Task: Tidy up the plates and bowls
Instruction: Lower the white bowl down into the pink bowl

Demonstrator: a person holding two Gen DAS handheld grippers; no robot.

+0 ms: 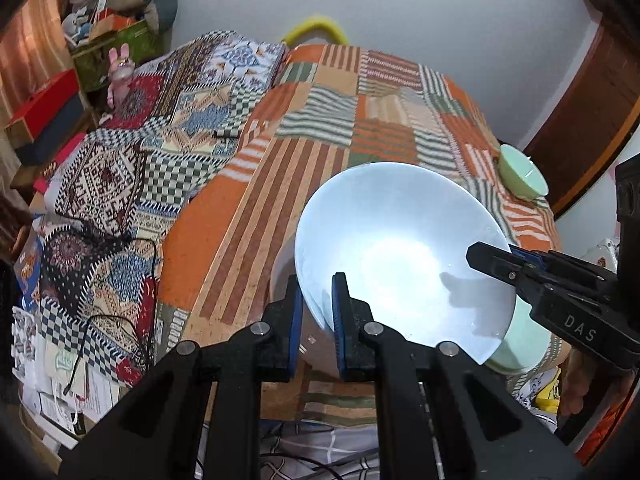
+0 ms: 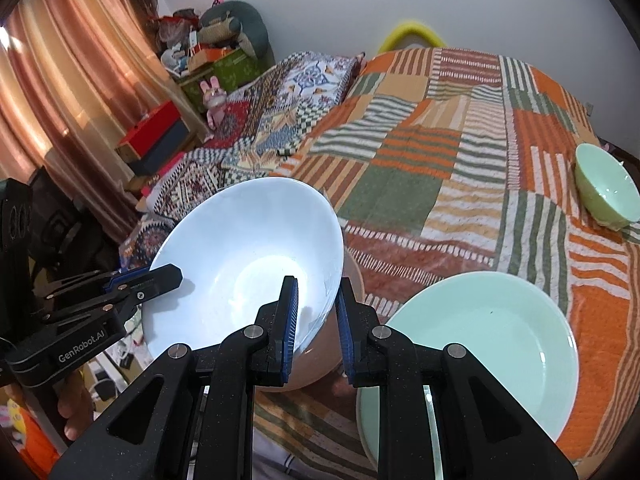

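Note:
A large white bowl (image 1: 400, 256) (image 2: 248, 264) is held above the patchwork bedspread by both grippers. My left gripper (image 1: 316, 312) is shut on its near rim; it shows at the left in the right wrist view (image 2: 160, 276). My right gripper (image 2: 318, 320) is shut on the opposite rim; it shows at the right in the left wrist view (image 1: 492, 260). A pale pinkish bowl (image 2: 320, 364) sits under the white one. A mint green plate (image 2: 492, 344) lies at the near right. A small mint green bowl (image 1: 520, 176) (image 2: 604, 196) stands at the far right.
The striped orange and green bedspread (image 2: 420, 152) covers the bed. A patterned blanket (image 1: 132, 184) lies on its left side. Boxes and soft toys (image 1: 104, 20) pile up by the far left wall. Papers and a black cable (image 1: 80, 360) lie below left.

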